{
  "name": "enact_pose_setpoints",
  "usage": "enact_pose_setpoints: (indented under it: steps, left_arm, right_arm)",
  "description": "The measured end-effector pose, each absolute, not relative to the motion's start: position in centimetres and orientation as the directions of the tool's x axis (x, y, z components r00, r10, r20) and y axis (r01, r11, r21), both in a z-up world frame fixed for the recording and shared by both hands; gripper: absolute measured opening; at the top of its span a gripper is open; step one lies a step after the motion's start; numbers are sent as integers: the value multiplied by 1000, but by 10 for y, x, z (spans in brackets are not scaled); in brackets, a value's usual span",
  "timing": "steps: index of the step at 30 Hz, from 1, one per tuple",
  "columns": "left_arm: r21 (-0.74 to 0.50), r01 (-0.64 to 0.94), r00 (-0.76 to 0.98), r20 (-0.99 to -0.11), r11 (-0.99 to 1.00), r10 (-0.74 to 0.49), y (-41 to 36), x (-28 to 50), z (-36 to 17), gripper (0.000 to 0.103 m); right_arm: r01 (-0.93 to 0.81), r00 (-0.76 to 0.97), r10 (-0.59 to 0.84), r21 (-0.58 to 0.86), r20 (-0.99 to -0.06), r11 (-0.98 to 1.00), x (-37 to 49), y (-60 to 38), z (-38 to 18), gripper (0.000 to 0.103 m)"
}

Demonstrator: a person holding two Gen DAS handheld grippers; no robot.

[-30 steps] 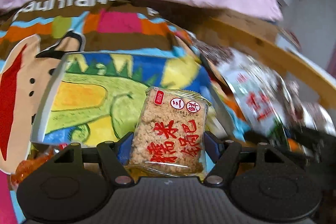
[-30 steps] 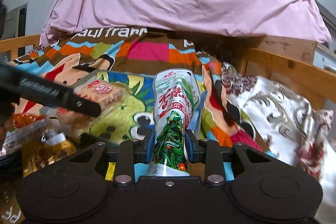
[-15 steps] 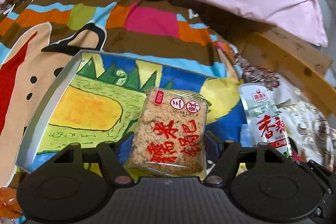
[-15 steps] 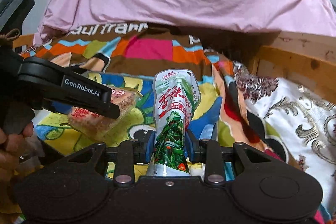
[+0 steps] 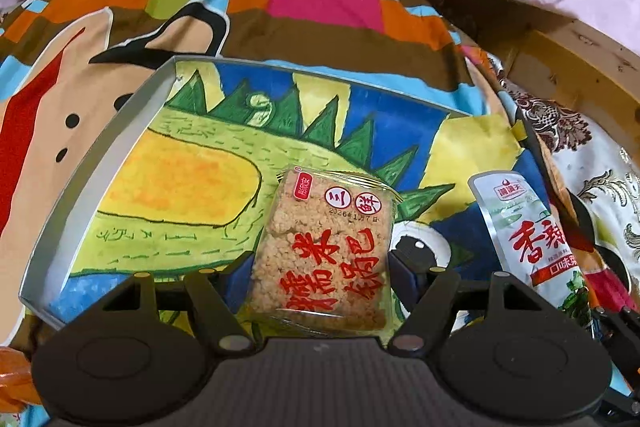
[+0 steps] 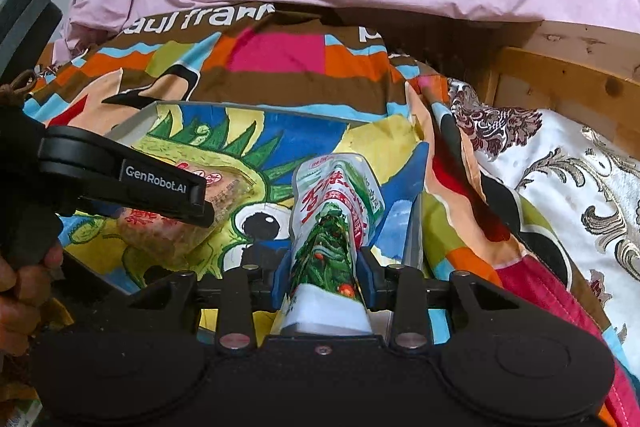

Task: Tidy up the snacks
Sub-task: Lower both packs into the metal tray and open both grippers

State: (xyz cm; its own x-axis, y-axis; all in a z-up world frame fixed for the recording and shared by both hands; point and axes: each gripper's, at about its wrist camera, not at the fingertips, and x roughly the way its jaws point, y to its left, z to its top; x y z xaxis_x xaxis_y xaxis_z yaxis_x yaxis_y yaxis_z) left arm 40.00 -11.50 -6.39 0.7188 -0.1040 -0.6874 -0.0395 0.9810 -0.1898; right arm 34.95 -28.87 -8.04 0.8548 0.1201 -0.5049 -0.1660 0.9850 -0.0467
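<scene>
Main risk: the right gripper (image 6: 323, 267) has its jaws opening while the green and white pouch (image 6: 334, 223) is between them, standing nearly upright and leaning toward the far side. Once the pads let go, a tall, light pouch like this probably topples, and it may fall against the right wall of the tray (image 6: 414, 227) or over it onto the bedspread (image 6: 280, 59), since it stands close to that wall. A second risk is a collision: the two tools work just beside each other over the same tray, the left one crossing the near left of the right wrist view. The left gripper (image 5: 320, 267) is clamped on the rice cracker pack (image 5: 326, 247), its blue pads pressing both side edges; a loose hold on the slick wrapper could let it slide out. The cracker pack hangs over the near middle of the tray, above the painted dinosaur. The pouch sits to its right, with its base reaching back between the right gripper's pads.
</scene>
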Motion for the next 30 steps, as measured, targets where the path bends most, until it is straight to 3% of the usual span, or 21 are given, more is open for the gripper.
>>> enact_pose_setpoints:
  steps: [6, 13, 15, 19, 23, 30]
  left_arm:
    - [-205, -59, 709, -697, 977, -104, -110, 400, -69, 75]
    - [-280, -78, 736, -664, 957, -134, -98, 392, -62, 89]
    - [-303, -81, 751, -645, 949, -142, -94, 386, -57, 90]
    - [-329, -85, 782, -607, 940, -142, -86, 372, -43, 96]
    - [-323, -76, 813, -568, 943, -128, -80, 352, -24, 98]
    - [-282, -73, 874, -480, 957, -75, -71, 304, 7, 102]
  right_arm:
    - [-172, 847, 118, -58, -518, 983, 352, -286, -85, 52]
    - [-176, 865, 133, -43, -483, 984, 339, -286, -74, 71]
    - [-176, 874, 141, -33, -464, 984, 333, -287, -68, 83]
    - [-170, 892, 144, -21, -428, 985, 321, -289, -55, 86]
    - [-145, 915, 135, 2, -380, 989, 303, -295, -40, 97]
    - [-98, 955, 103, 31, -277, 995, 261, -305, -7, 102]
